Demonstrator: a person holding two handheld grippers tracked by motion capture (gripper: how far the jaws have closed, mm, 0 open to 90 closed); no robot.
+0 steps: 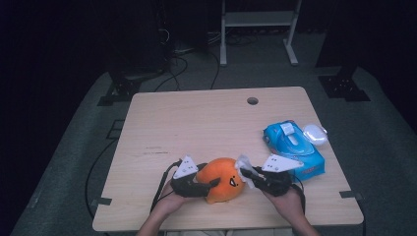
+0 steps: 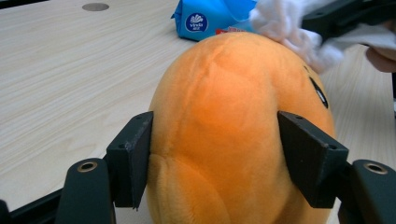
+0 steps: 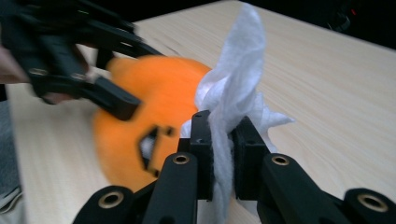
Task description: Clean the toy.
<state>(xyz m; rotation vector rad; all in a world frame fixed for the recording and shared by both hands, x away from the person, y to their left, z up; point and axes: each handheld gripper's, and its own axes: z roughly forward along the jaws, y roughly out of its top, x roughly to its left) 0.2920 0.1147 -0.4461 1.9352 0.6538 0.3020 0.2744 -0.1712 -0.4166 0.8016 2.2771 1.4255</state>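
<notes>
In the high view, the left gripper (image 1: 204, 186) sits at lower centre-left of the frame, its jaws clamped on the two sides of an orange plush (image 1: 223, 179) that rests on the table (image 1: 196, 123) near the front edge. In the left gripper view the plush (image 2: 224, 135) fills the centre, with one black jaw pressed against each flank and the left gripper (image 2: 215, 154) gripping across its width.

Just right of the plush in the high view, the right gripper (image 1: 247, 172) has its jaws closed together on a white tissue (image 1: 244, 169), which touches the plush's upper right side. In the right gripper view the tissue (image 3: 233, 93) rises from between the jaws of the right gripper (image 3: 223, 149) at centre, and the plush (image 3: 154, 116), with a dark face mark, lies left of centre.

Farther right in the high view, a blue pack (image 1: 294, 147) lies flat near the table's right edge, with a small white case (image 1: 315, 133) touching its upper right. In the left gripper view the pack (image 2: 210, 16) appears at top centre.
</notes>
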